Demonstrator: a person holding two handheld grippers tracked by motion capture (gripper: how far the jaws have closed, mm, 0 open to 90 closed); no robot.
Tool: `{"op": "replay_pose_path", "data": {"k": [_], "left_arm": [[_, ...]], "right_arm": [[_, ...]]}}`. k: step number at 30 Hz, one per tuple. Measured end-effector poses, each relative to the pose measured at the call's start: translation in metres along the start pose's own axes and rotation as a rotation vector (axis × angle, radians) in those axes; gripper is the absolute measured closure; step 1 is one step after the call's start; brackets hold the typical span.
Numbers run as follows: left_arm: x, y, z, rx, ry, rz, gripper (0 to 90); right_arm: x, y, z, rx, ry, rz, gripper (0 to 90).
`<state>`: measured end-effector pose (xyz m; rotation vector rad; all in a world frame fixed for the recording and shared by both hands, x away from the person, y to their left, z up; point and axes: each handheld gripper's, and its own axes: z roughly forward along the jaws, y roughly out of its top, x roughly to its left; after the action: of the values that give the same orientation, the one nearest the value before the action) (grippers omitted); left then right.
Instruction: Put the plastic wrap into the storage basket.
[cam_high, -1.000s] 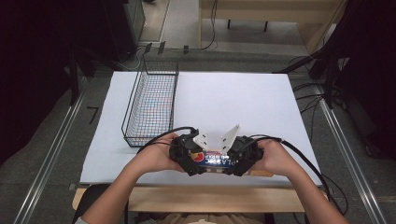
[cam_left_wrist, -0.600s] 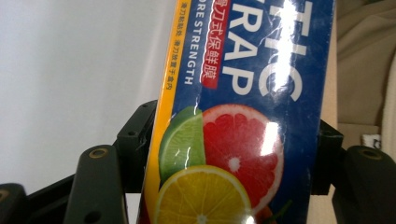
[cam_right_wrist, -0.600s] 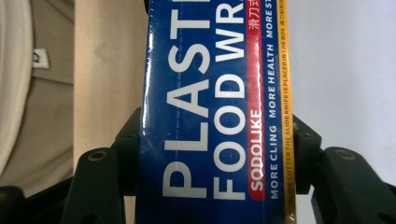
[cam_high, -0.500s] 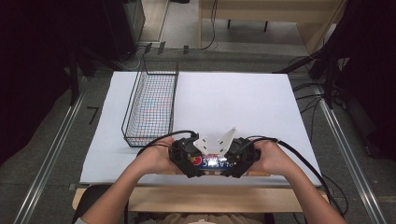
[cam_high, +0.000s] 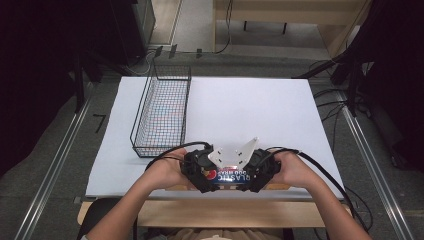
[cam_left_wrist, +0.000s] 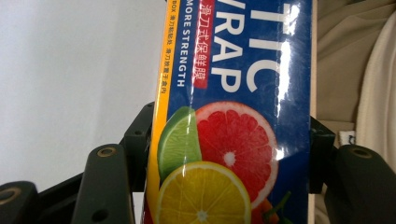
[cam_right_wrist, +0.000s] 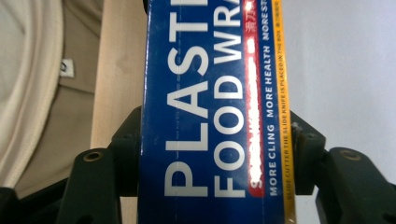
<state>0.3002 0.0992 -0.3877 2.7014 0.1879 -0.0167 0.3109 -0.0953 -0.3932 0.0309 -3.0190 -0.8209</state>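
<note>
Blue plastic food wrap box (cam_high: 231, 178) lying flat at the near edge of the white desk (cam_high: 260, 110), gripped at both ends. Left gripper (cam_high: 201, 170) fingers (cam_left_wrist: 100, 186) clamped on the citrus-picture end; right gripper (cam_high: 260, 170) fingers (cam_right_wrist: 95, 184) clamped on the lettered end. Wire basket (cam_high: 162, 112) standing apart, farther back on the left.
</note>
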Motion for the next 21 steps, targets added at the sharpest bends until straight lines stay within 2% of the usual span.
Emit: {"op": "replay_pose_path", "data": {"k": [2, 3, 6, 8, 13, 15, 17, 19, 21], "left_arm": [[0.0, 0.0, -0.001, 0.0, -0.012, -0.012, 39.8], [0.001, -0.001, -0.002, -0.008, -0.011, -0.014, 39.8], [0.002, -0.001, -0.003, -0.012, -0.01, -0.017, 39.8], [0.002, -0.002, -0.003, -0.013, -0.009, -0.025, 39.8], [0.004, -0.005, -0.003, -0.004, 0.005, -0.047, 39.8], [0.005, -0.005, -0.004, -0.002, 0.016, -0.056, 39.8], [0.006, -0.005, -0.005, -0.006, 0.02, -0.074, 39.8], [0.008, -0.006, -0.006, -0.012, 0.017, -0.07, 39.8], [0.009, -0.008, -0.006, -0.007, 0.012, -0.071, 39.7]], "right_arm": [[-0.001, -0.001, -0.005, -0.044, 0.029, 0.028, 33.5], [-0.004, -0.003, -0.009, -0.086, 0.056, 0.056, 32.2], [-0.006, -0.005, -0.012, -0.093, 0.054, 0.076, 31.3], [-0.007, -0.009, -0.015, -0.098, 0.04, 0.084, 30.5], [-0.006, -0.018, -0.027, -0.115, -0.021, 0.062, 26.6], [-0.005, -0.019, -0.029, -0.121, -0.031, 0.062, 26.2], [-0.004, -0.023, -0.034, -0.144, -0.05, 0.08, 24.3], [-0.005, -0.028, -0.037, -0.161, -0.068, 0.099, 23.8], [-0.005, -0.033, -0.042, -0.157, -0.093, 0.117, 23.7]]}}
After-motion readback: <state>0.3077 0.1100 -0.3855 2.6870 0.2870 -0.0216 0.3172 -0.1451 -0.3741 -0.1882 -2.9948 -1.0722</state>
